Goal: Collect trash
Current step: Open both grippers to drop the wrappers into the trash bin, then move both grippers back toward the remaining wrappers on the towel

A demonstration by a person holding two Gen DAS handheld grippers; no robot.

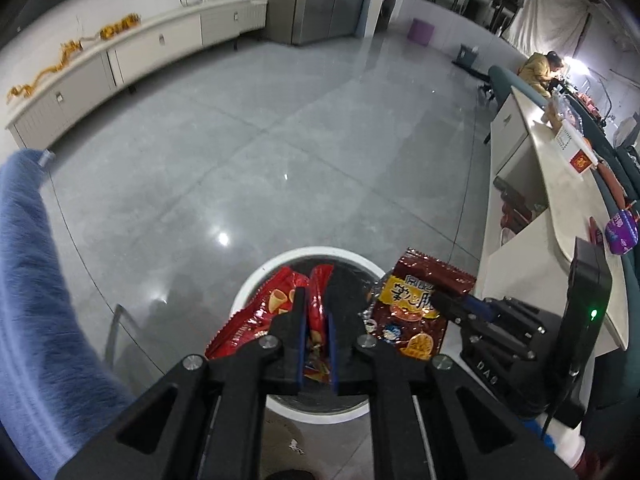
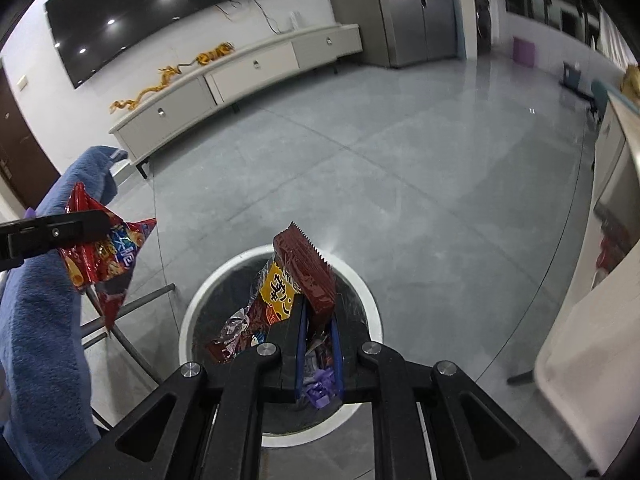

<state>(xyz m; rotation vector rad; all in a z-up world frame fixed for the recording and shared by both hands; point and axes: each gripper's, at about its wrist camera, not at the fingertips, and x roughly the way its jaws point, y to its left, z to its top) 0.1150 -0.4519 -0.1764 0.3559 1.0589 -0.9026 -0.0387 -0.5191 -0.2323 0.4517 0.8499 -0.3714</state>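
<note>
Grey polished floor (image 1: 280, 152) spreads under both cameras, with a round white-rimmed trash bin (image 1: 256, 280) standing on it directly below you.

Your left gripper (image 1: 316, 300) has its fingers (image 1: 298, 312) pressed nearly together on a red snack wrapper (image 1: 276, 304), which hangs over the bin's mouth. In the right wrist view the same wrapper shows off to the left side, beside a blue towel (image 2: 44, 312) draped over a metal rack.

Your right gripper (image 2: 318, 312) is likewise clamped almost shut on a dark red wrapper (image 2: 308, 272) with a yellow label. Its serrated top edge stands above the fingertips, and its lower part dangles inside the bin's rim (image 2: 368, 300). Some crumpled purple and silver litter already lies at the bottom of the bin.

Judging from this, you are at the drop step: both pieces of trash are carried to the bin and poised above its opening, neither yet released. What comes next calls for spreading each pair of fingers so the wrappers fall inside. The left wrapper looks to hang close to the near-left rim, so bring it a little more over the centre before letting go. Thin foil may cling to a pad.

To the right stands a long white surface (image 1: 552, 168) bearing a purple cup (image 1: 622, 232) and other small items, possibly more trash to collect.
</note>
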